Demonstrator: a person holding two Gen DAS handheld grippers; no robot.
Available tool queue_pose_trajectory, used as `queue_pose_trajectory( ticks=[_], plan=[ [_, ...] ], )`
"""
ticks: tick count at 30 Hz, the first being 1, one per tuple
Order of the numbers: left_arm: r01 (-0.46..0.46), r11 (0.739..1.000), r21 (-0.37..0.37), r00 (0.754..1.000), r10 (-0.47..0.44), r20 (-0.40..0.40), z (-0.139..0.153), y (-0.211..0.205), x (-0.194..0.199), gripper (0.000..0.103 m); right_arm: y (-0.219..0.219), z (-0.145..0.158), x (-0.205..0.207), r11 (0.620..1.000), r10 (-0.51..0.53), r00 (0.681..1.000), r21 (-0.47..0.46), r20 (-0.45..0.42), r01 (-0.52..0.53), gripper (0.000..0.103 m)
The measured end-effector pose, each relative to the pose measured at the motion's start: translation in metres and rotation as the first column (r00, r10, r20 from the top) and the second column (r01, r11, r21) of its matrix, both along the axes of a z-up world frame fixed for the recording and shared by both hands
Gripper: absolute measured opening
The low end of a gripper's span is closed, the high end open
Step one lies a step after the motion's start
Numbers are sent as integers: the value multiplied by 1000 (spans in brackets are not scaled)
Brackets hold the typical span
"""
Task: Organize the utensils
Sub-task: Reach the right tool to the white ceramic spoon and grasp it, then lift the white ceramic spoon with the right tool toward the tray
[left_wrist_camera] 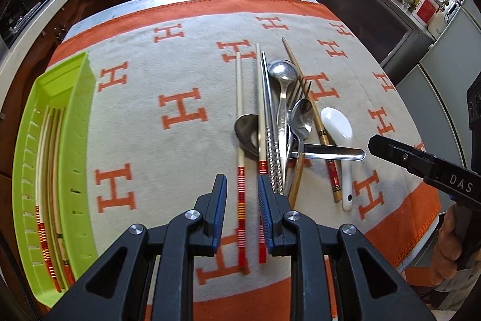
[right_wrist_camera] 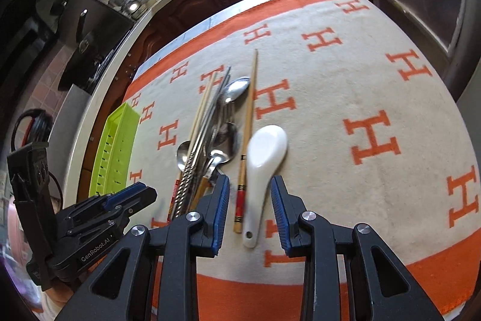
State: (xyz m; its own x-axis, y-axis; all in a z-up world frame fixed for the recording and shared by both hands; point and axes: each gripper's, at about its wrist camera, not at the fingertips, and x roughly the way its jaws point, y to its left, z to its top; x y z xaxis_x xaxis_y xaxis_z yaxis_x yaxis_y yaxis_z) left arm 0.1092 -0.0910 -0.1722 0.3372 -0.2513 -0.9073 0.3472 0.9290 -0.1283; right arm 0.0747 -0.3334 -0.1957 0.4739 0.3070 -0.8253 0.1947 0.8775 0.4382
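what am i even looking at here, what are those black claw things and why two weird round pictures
There is no robot. A person holds one pair of tongs in each hand, and each pair carries a wide-angle camera that looks out along its two fingers, hence the two round pictures.

One picture looks out from the left tongs, the other from the right tongs. Both pairs are open and hold nothing.

Below them is a table with an orange and cream cloth. On it lies a pile of utensils: metal spoons, a fork, several chopsticks, including a red-banded chopstick between the left fingers, and a white ceramic spoon between the right fingers. A green tray at the left edge already holds a few chopsticks.
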Motion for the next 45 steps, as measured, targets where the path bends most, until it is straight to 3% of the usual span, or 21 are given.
queue_pose_trajectory(
  ticks=[10,13,18,21,29,45],
  plan=[
    [63,997,-37,998,-64,-17,-2,-28,5,19,-19,-40,16,992,-26,999,122,-44,31,30],
    [87,994,-68,996,-89,-25,-1,-36,7,19,-17,-46,21,988,-19,1000,155,-22,22,29],
    [101,991,-92,994,-105,-35,-4,-44,10,19,-10,-57,33,977,-1,1000,214,-5,2,25],
    [100,990,-103,993,-106,-52,-7,-45,12,19,-3,-64,41,969,20,1000,248,0,-20,17],
    [118,987,-108,990,-126,-67,-13,-50,13,19,20,-53,46,988,77,995,125,63,-85,8],
    [168,985,-42,983,-170,-74,-33,-65,15,12,10,-46,36,992,68,995,100,70,-75,7]
  ],
)
